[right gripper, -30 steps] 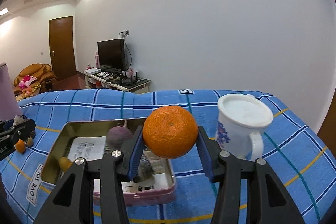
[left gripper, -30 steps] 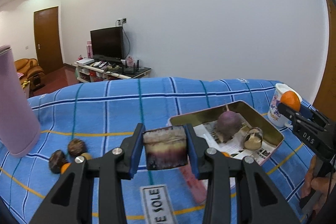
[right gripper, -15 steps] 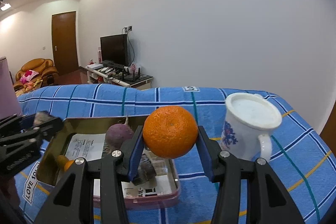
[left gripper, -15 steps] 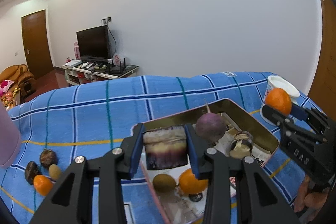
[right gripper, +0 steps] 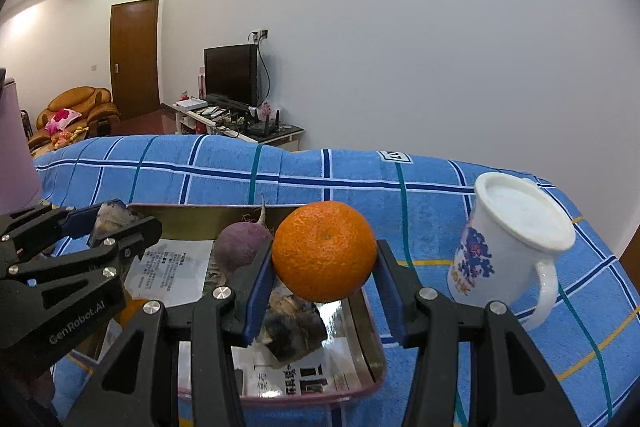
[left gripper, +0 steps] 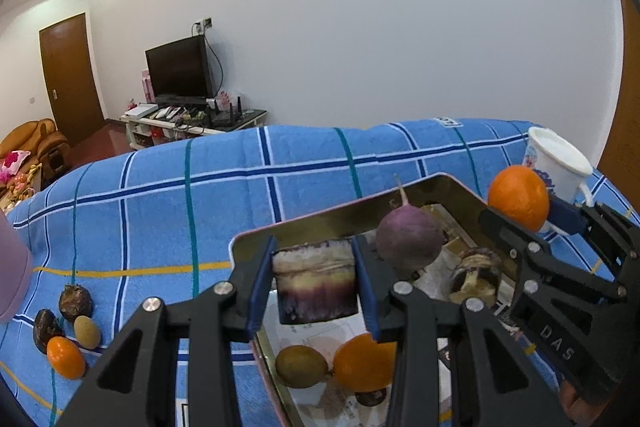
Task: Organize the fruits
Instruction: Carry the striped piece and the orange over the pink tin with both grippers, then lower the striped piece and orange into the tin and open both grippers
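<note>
Left hand-held gripper (left gripper: 316, 283) clamps a purple-and-cream cut chunk (left gripper: 316, 283), hanging over the near end of the metal tray (left gripper: 256, 239). Right hand-held gripper (right gripper: 324, 267) pinches an orange (right gripper: 325, 251) above the tray's right side. Below them: purple round fruit (left gripper: 408, 239), another orange (left gripper: 362, 363), brownish-green fruit (left gripper: 301, 366). Left of the tray, four small fruits (left gripper: 68, 327) on the blue checked cloth (left gripper: 160, 195); mug (right gripper: 516, 239) right. Step looks like placing: lower both, release into free tray spots.

Orange (right gripper: 325, 251) and purple chunk (left gripper: 316, 283) above tray (right gripper: 360, 311)
</note>
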Available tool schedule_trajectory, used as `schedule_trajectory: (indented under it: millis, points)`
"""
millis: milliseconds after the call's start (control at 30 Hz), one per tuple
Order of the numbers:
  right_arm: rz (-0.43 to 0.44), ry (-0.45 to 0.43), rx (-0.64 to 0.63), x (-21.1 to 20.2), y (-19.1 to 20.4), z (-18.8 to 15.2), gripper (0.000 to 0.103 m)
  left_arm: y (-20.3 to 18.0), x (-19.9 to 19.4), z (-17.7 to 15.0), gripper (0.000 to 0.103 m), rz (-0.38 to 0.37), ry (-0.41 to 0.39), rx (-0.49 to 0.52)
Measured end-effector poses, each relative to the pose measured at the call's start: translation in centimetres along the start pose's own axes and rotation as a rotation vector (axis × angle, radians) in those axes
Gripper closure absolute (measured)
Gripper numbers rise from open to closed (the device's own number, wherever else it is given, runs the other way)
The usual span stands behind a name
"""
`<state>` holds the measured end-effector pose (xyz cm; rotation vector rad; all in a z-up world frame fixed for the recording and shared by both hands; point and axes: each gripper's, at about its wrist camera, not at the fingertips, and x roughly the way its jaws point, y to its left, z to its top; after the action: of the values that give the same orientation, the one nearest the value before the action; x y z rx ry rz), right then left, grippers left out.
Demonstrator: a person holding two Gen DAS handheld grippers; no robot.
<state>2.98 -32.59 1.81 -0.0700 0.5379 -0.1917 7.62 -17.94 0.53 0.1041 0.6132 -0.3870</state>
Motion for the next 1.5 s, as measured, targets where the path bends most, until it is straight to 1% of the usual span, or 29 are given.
schedule_trajectory:
  millis: [233,533,967,1000,1067,1100,1133,1233,1333,1400,1433,1500]
  points:
    - [0.039,0.045,-0.013,1.2,0.4,0.1,0.053,-0.1,1.2,0.0,0.063,0.015,0.034,0.010]
    - [0.060,0.096,-0.039,2.3,1.1,0.1,0.053,-0.7,2.0,0.0,0.063,0.040,0.068,0.036]
    - [0.080,0.090,-0.060,2.1,1.8,-0.1,0.052,-0.8,2.3,0.0,0.063,0.054,0.079,0.035]
    - [0.082,0.091,-0.059,2.1,1.7,-0.1,0.051,-0.8,2.2,0.0,0.063,0.055,0.079,0.035]
    - [0.078,0.073,-0.062,1.7,1.8,-0.1,0.045,-0.8,2.3,0.0,0.063,0.062,0.079,0.031]
    - [0.075,0.060,-0.066,1.4,1.8,-0.1,0.040,-0.7,2.3,0.0,0.063,0.066,0.079,0.029]
    - [0.062,0.048,-0.066,1.2,1.9,-0.2,0.037,-0.7,2.3,0.0,0.062,0.068,0.078,0.025]
    - [0.062,0.031,-0.064,0.7,1.8,-0.2,0.035,-0.6,1.8,0.1,0.061,0.077,0.053,0.019]
    - [0.053,0.013,-0.053,0.3,1.5,-0.2,0.035,-0.6,1.0,0.0,0.048,0.106,0.007,0.025]
    - [0.049,-0.005,-0.038,-0.1,1.2,-0.2,0.035,-0.5,0.1,-0.1,0.033,0.140,-0.042,0.022]
    - [0.048,-0.010,-0.033,-0.2,1.1,-0.1,0.035,-0.4,-0.3,-0.1,0.030,0.157,-0.064,0.020]
    - [0.044,-0.026,-0.019,-0.6,0.9,0.0,0.032,-0.2,-1.0,-0.1,0.017,0.195,-0.101,0.008]
